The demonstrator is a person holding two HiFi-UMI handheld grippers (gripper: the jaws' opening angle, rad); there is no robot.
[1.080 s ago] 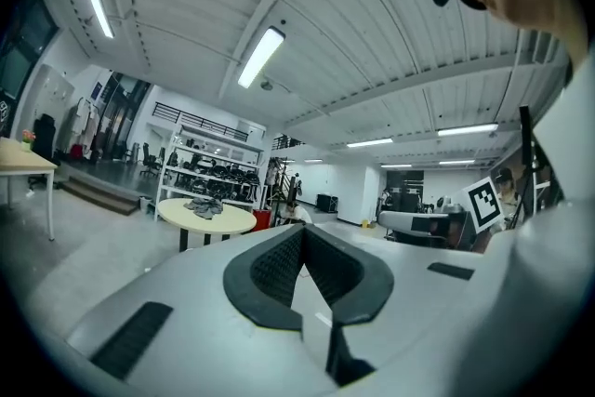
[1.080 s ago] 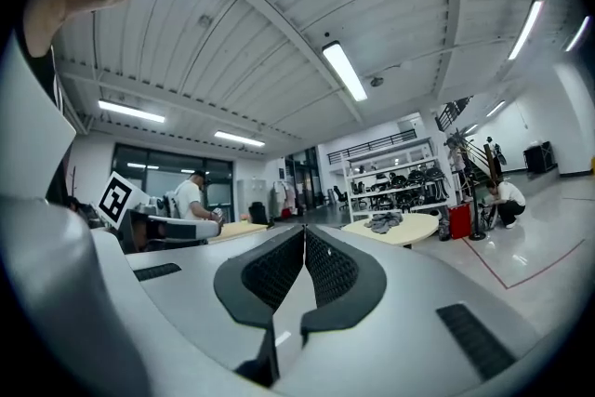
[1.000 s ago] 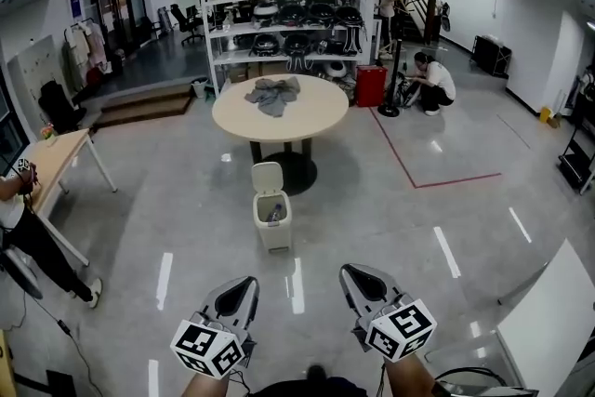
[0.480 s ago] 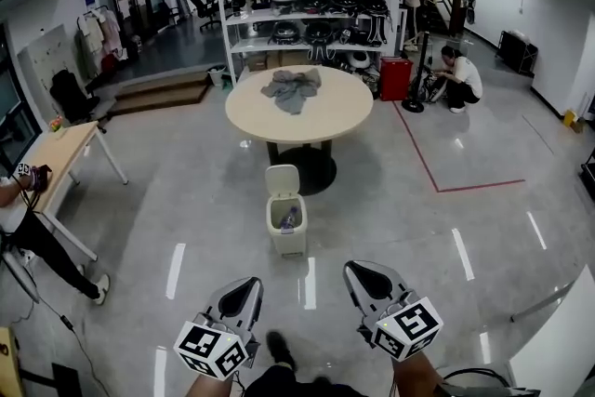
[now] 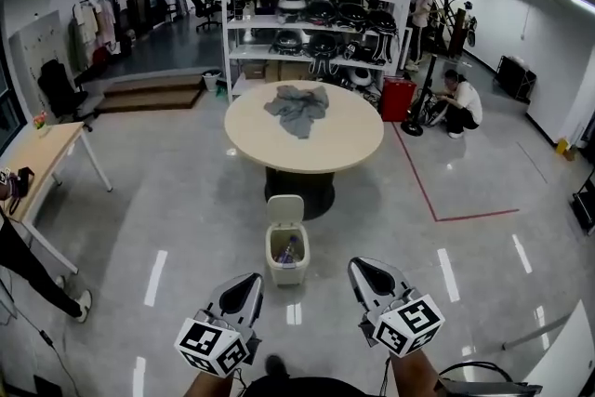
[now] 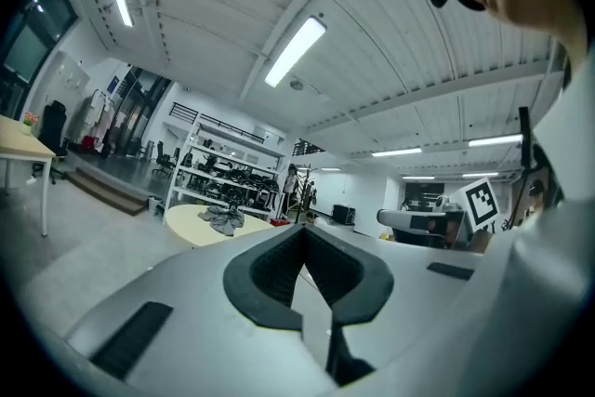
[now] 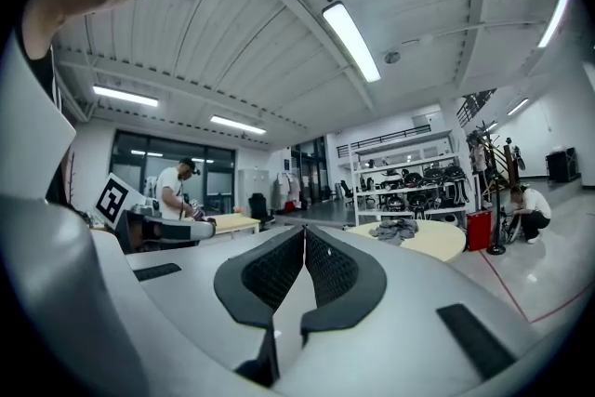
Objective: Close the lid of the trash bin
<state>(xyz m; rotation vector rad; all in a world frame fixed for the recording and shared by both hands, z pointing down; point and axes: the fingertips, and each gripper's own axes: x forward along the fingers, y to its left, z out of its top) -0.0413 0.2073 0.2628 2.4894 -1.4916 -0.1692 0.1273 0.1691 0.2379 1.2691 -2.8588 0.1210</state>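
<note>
Centre of the head view, slightly below the middle, the trash bin (image 5: 286,258) stands on the floor in front of the round surface (image 5: 303,139), which carries a grey cloth (image 5: 297,107). The bin's lid (image 5: 284,209) is tipped up at its far side, so it's open and some rubbish shows inside. I hold the left gripper (image 5: 242,285) and right gripper (image 5: 366,274) low in frame, either side of the bin and well short of it. Both jaws are clenched on nothing. My guess is that closed tips suit nudging the lid down, with no grasp needed. The approach isn't done.
</note>
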